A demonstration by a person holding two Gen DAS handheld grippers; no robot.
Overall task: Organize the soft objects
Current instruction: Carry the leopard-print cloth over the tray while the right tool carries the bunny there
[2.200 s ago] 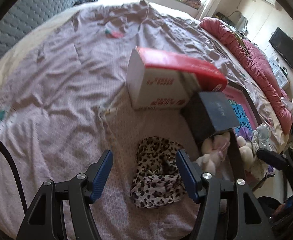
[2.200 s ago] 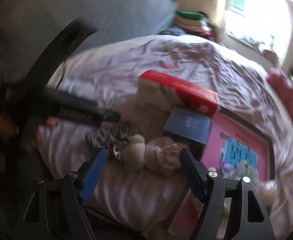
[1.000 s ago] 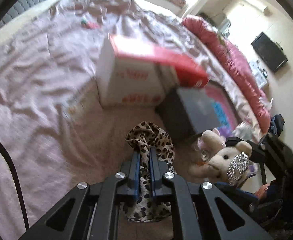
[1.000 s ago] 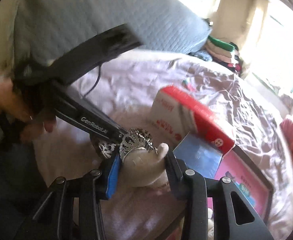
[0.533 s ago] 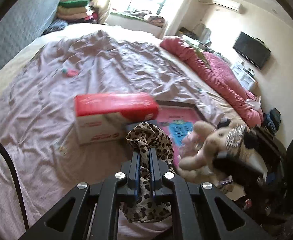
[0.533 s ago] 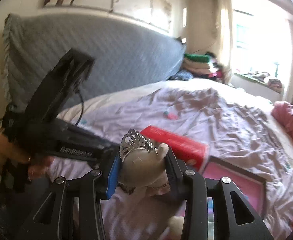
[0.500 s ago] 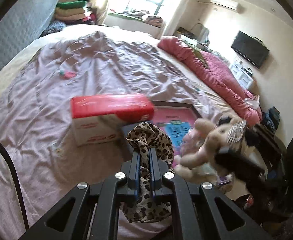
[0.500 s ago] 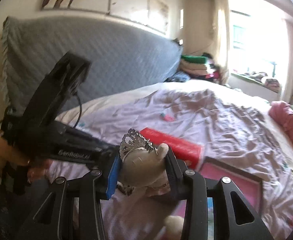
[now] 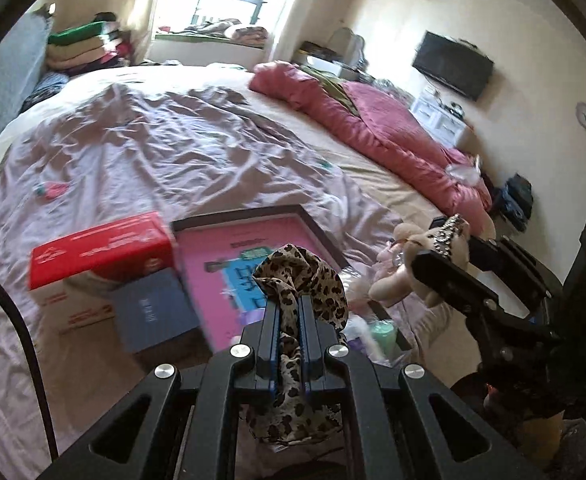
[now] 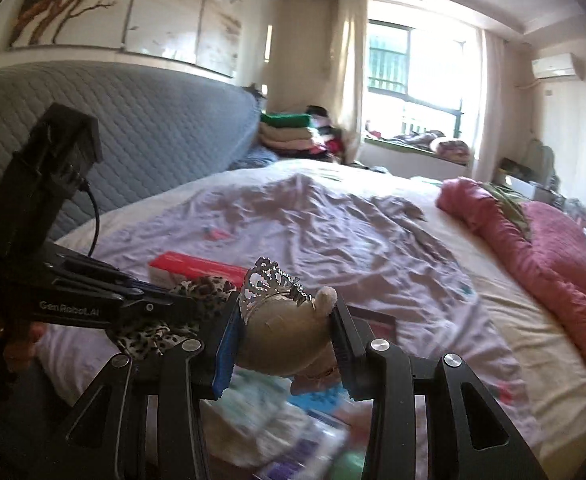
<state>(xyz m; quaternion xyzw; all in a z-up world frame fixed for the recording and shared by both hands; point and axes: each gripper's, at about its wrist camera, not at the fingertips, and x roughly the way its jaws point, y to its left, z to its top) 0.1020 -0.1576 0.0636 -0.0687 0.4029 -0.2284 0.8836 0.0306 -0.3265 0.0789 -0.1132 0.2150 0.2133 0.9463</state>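
- your left gripper (image 9: pixel 289 312): fingers pressed together on the leopard-print cloth (image 9: pixel 309 280), which bunches above the fingertips and hangs loose below them, lifted clear of the bed (image 9: pixel 153 152).
- far left of it, in the left wrist view: a red-and-white box (image 9: pixel 97 248) lies on the mauve sheet, with a dark blue box (image 9: pixel 149 312) touching its near right corner.
- centre: a dark-framed pink board (image 9: pixel 229 256) lies just right of the two boxes, partly behind the cloth.
- right: your right gripper (image 9: pixel 445 256) enters from the right edge, clamped on the plush toy (image 9: pixel 397 280).
- right wrist view: the right gripper (image 10: pixel 287 340) holds the head of the plush toy (image 10: pixel 285 344) squeezed between both fingers, jaws part-way apart; a silver tiara (image 10: pixel 269 284) sits on the head.
- left of that toy: the left gripper (image 10: pixel 189 300) and its leopard-print cloth (image 10: pixel 149 332) are just beside it.
- far right: a rolled pink quilt (image 9: pixel 381 132) lies along the bed's far right edge.
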